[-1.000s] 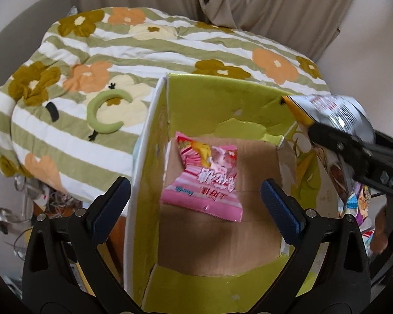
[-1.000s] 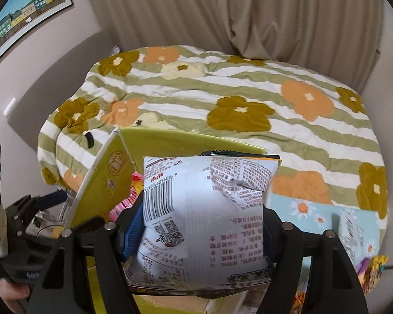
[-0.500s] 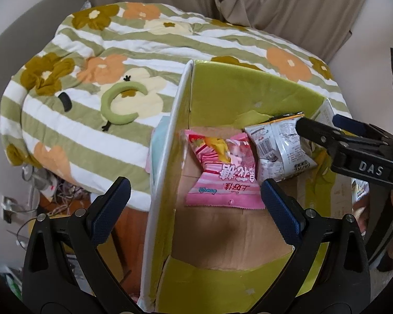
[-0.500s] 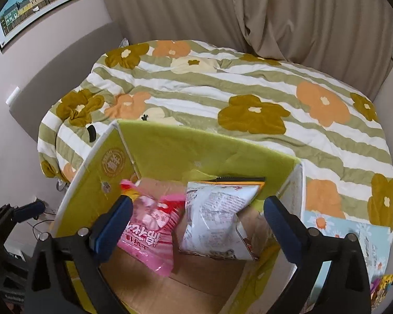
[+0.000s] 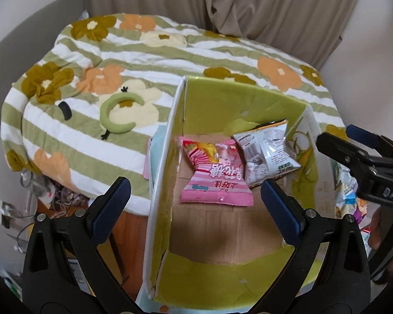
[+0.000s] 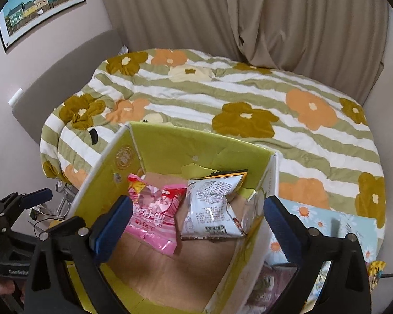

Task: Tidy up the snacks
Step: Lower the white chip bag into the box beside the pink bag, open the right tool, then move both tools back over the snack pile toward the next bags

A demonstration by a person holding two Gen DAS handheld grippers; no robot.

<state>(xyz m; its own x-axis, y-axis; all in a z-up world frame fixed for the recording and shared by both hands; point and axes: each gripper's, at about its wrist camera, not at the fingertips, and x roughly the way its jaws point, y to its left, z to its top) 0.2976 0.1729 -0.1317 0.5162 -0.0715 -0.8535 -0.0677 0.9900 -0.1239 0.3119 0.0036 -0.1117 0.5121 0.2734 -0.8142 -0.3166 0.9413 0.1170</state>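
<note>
A yellow-green cardboard box (image 5: 167,136) (image 6: 170,149) stands open-topped at the bed's near edge. On its brown floor lie a pink snack bag (image 5: 214,180) (image 6: 154,217) and, to its right, a silver snack bag (image 5: 267,151) (image 6: 212,209). My left gripper (image 5: 195,209) hangs open above the box's near left wall, nothing between its fingers. My right gripper (image 6: 197,222) is open over the box, above both bags and touching neither; its arm also shows at the right (image 5: 359,162) in the left wrist view.
The bed (image 6: 222,96) has a green-striped flowered quilt, with curtains (image 6: 249,13) behind. More snack packets (image 5: 351,198) lie right of the box on a daisy-print sheet (image 6: 327,219). Cables and clutter (image 5: 47,196) sit on the floor at left. A framed picture (image 6: 39,5) hangs on the wall.
My right gripper opened and let go of the silver bag, which dropped into the box beside the pink bag. Both grippers then drew back slightly, showing more of the box.
</note>
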